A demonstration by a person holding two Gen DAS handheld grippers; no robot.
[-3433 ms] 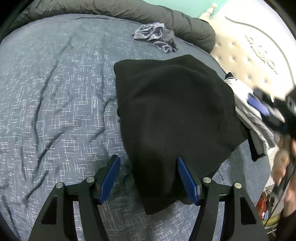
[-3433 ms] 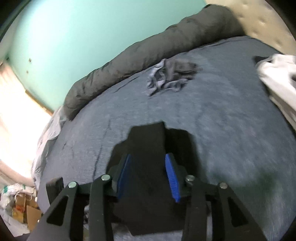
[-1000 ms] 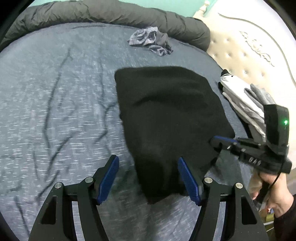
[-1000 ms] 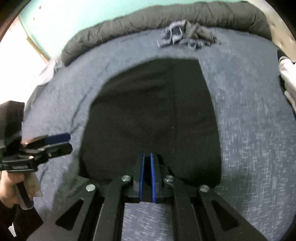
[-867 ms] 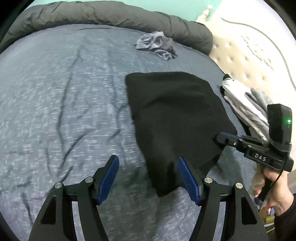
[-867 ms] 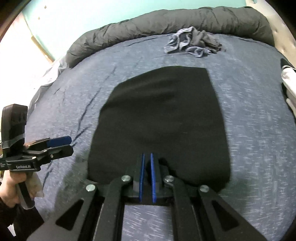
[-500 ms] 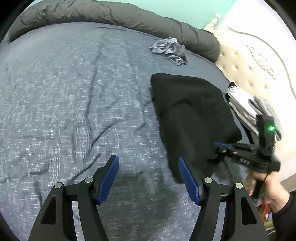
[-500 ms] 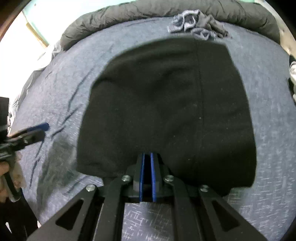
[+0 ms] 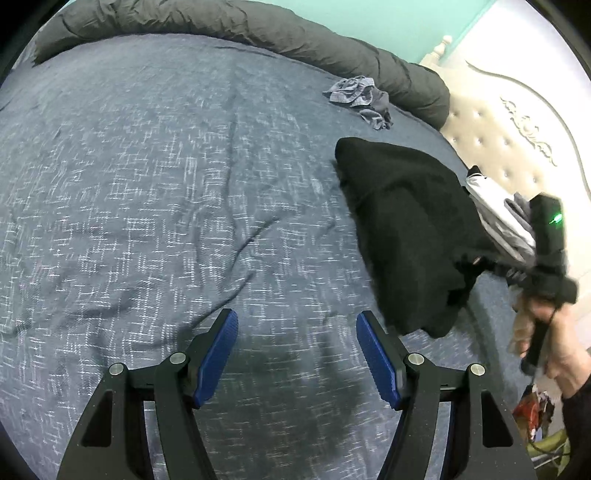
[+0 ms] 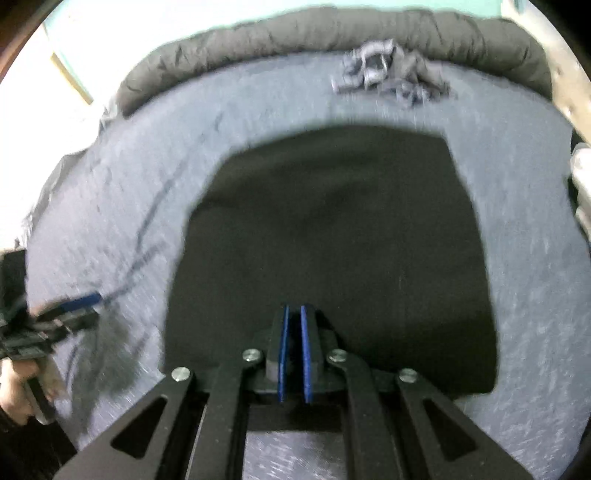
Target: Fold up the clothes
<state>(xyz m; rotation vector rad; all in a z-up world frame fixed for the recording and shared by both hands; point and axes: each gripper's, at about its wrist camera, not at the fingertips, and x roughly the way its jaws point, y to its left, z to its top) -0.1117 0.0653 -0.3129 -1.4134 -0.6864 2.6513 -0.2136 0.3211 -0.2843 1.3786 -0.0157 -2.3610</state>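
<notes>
The bed with its blue-grey cover fills most of both views, a rolled dark duvet lying along its top edge; the black garment, already folded small, sits right of centre in your left wrist view and fills the middle of the right wrist view, its near edge lifted off the cover; a folded pale stack lies just beyond it at the right edge, and a crumpled grey garment waits near the duvet at upper right; your right gripper is clamped on the black garment's near hem, while your left gripper stands wide with only bare cover between its jaws, low in the frame; I judge you are carrying the folded piece toward the stack, so keep it low and level so the layers do not slip apart, set it squarely on or beside the stack, then release; compared with a second ago, the black garment has slid from between your left jaws to the right side of that view, and its hem is now raised.
</notes>
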